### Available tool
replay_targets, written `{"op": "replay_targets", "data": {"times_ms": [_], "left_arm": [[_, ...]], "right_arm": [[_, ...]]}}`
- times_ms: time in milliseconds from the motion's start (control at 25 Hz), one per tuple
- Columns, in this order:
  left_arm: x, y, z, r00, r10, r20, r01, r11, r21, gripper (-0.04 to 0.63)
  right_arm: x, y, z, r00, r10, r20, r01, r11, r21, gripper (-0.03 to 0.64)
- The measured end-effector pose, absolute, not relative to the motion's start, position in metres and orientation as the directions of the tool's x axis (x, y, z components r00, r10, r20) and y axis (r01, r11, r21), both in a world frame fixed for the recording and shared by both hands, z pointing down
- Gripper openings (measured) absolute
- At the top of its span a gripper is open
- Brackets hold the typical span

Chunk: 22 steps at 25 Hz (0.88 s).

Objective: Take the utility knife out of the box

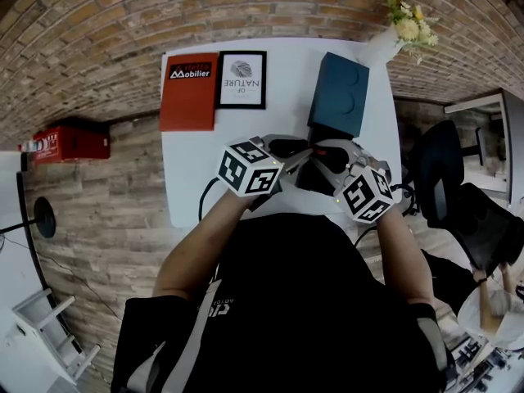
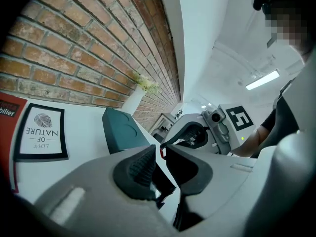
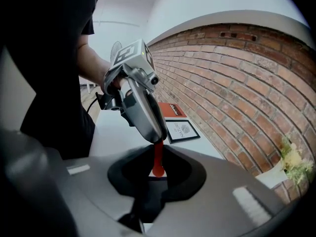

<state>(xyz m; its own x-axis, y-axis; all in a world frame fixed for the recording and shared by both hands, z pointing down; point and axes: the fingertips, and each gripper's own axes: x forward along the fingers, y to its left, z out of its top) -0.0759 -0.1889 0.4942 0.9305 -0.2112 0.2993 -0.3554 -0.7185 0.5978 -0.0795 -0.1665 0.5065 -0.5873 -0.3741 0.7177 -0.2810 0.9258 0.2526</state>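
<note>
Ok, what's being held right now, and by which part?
The utility knife, between both claws: the left claw pinches its red end, the right claw closes round it just beyond.

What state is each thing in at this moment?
left gripper: shut on red utility knife.
right gripper: shut on the knife's other end.
teal box: looks closed, on the table.
framed print: lying flat.

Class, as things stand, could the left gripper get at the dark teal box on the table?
Probably, but not freely. The box stands just beyond the left gripper with nothing between them, yet its jaws look closed on a red strip, which it would need to release first.
</note>
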Motion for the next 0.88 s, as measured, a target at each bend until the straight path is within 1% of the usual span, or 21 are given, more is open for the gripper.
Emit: {"op": "replay_targets", "data": {"times_ms": [120,520,560,720,880], "left_arm": [[-0.076,-0.188,0.490,0.933,-0.210,0.291,-0.348,-0.725,0.594,0.034],[-0.074,-0.187,0.477,0.945,-0.213,0.249,-0.322,-0.747,0.582,0.017],[-0.074,-0.188,0.475,0.945,-0.216,0.245,-0.321,-0.748,0.580,0.018],[-0.077,-0.189,0.471,0.947,-0.220,0.235,-0.319,-0.751,0.579,0.018],[-0.079,-0.189,0.468,0.951,-0.217,0.222,-0.308,-0.747,0.589,0.018]], "right_arm": [[-0.082,-0.166,0.502,-0.594,-0.386,0.706,-0.270,0.922,0.278,0.054],[-0.079,-0.167,0.491,-0.596,-0.420,0.684,-0.289,0.907,0.306,0.054],[-0.078,-0.168,0.491,-0.587,-0.429,0.686,-0.286,0.903,0.320,0.058],[-0.075,-0.170,0.498,-0.559,-0.442,0.702,-0.294,0.897,0.331,0.123],[-0.069,-0.174,0.507,-0.525,-0.450,0.723,-0.318,0.891,0.324,0.132]]}}
